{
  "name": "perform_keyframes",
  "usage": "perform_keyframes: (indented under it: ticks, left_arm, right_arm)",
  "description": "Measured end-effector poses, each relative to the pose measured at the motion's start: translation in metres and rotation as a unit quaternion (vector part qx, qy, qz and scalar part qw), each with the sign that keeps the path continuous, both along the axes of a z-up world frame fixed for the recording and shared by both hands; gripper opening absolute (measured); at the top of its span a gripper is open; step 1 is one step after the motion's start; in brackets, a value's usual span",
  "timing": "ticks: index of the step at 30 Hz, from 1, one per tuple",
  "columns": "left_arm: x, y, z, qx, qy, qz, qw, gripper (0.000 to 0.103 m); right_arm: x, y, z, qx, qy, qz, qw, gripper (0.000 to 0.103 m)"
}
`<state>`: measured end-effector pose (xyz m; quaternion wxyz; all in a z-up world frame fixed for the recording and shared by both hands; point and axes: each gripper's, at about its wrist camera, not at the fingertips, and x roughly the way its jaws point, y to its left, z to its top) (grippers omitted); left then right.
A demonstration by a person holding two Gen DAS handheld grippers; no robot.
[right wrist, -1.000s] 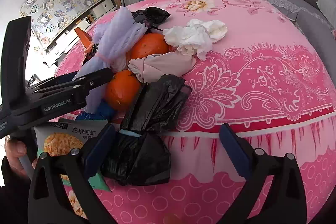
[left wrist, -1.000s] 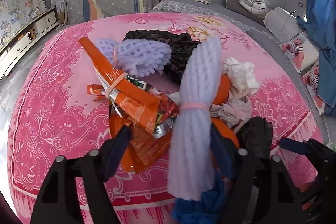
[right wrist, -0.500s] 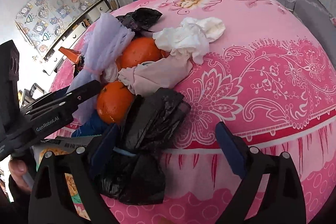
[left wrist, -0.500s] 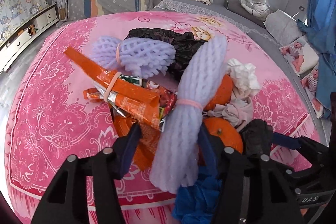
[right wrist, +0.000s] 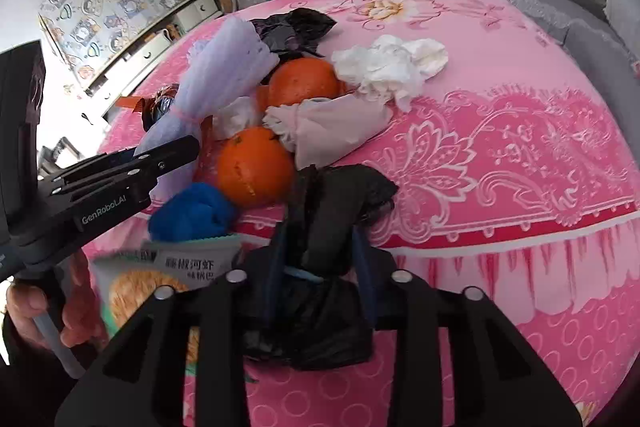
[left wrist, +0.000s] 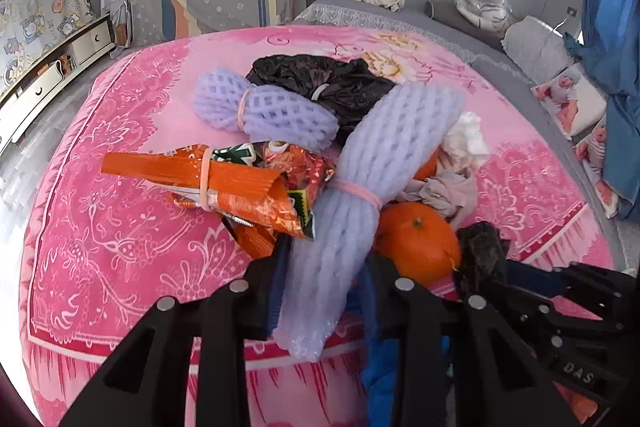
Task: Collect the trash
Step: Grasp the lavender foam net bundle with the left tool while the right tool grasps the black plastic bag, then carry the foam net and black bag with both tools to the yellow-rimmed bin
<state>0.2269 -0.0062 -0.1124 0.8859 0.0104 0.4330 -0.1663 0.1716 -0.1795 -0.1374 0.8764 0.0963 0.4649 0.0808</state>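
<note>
"GenRobot.AI" marks the left tongs [right wrist: 176,157], just closed on foam netting [left wrist: 360,195]; right tongs [right wrist: 320,259], just closed, grip black bag [right wrist: 328,211].

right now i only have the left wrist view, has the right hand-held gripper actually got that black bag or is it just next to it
Observer: It has it. The right hand-held gripper has just been closing, and its pads pinch the black bag at the neck.
Operator: anything below the blue thing at my bottom edge
Observer: Yes, a snack packet with printed text shows just under the blue bundle.
Operator: is that orange sliver further back a second fruit
Observer: Yes, a second whole orange sits behind the near orange, beside crumpled white tissue.
</note>
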Motion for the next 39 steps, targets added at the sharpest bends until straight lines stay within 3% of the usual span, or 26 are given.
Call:
perform_keyframes:
  ticks: [5, 15, 29, 39]
  left_arm:
    - [-0.013, 0.013, 0.008, -0.027, -0.011, -0.004, 0.9996, 0.03]
    - [-0.047, 0.038, 0.041, -0.066, -0.057, -0.017, 0.996, 0.03]
    - [-0.096, 0.046, 0.073, -0.068, -0.091, -0.065, 0.9914, 0.03]
    - [-0.124, 0.029, 0.091, -0.089, -0.109, -0.099, 0.985, 0.03]
  right_arm:
    - [-0.004, -0.014, 0.006, 0.06, 0.001, 0.002, 0.998, 0.018]
    - [-0.032, -0.056, 0.054, 0.122, -0.062, -0.025, 0.99, 0.017]
    - [-0.086, -0.072, 0.074, 0.122, -0.083, -0.021, 0.989, 0.017]
    - [-0.13, -0.094, 0.083, 0.123, -0.106, -0.045, 0.986, 0.017]
